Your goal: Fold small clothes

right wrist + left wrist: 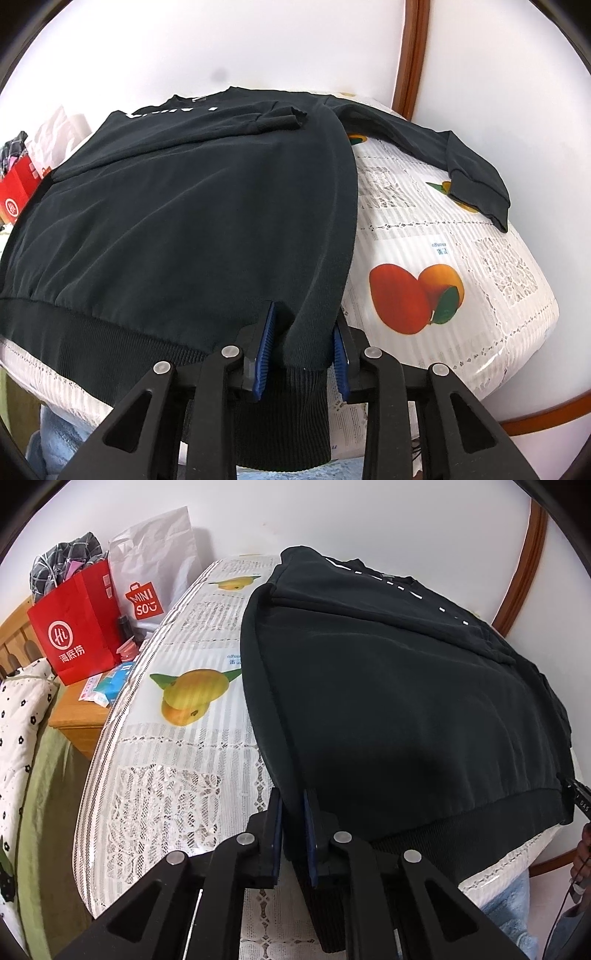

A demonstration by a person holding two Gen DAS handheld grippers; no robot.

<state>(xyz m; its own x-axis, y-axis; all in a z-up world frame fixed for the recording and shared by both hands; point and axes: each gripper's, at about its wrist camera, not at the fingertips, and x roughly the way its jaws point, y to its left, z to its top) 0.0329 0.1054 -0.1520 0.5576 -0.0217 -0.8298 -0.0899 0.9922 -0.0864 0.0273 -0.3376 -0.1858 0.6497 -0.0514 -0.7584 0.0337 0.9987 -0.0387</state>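
A black sweatshirt point(388, 686) lies spread on a table with a fruit-print lace cloth point(173, 738). It also shows in the right wrist view point(177, 206). One sleeve is folded across the chest, the other sleeve point(458, 158) lies out to the right on the cloth. My left gripper point(293, 812) is shut on the sweatshirt's near left hem corner. My right gripper point(303, 328) holds the near right hem corner between its blue pads point(264, 354), with a bunch of fabric in the gap.
A red paper bag point(74, 627) and a white Miniso bag point(147, 576) stand on a wooden bedside cabinet point(77, 716) left of the table. A bed with a dotted quilt point(18, 720) is at far left. A white wall is behind.
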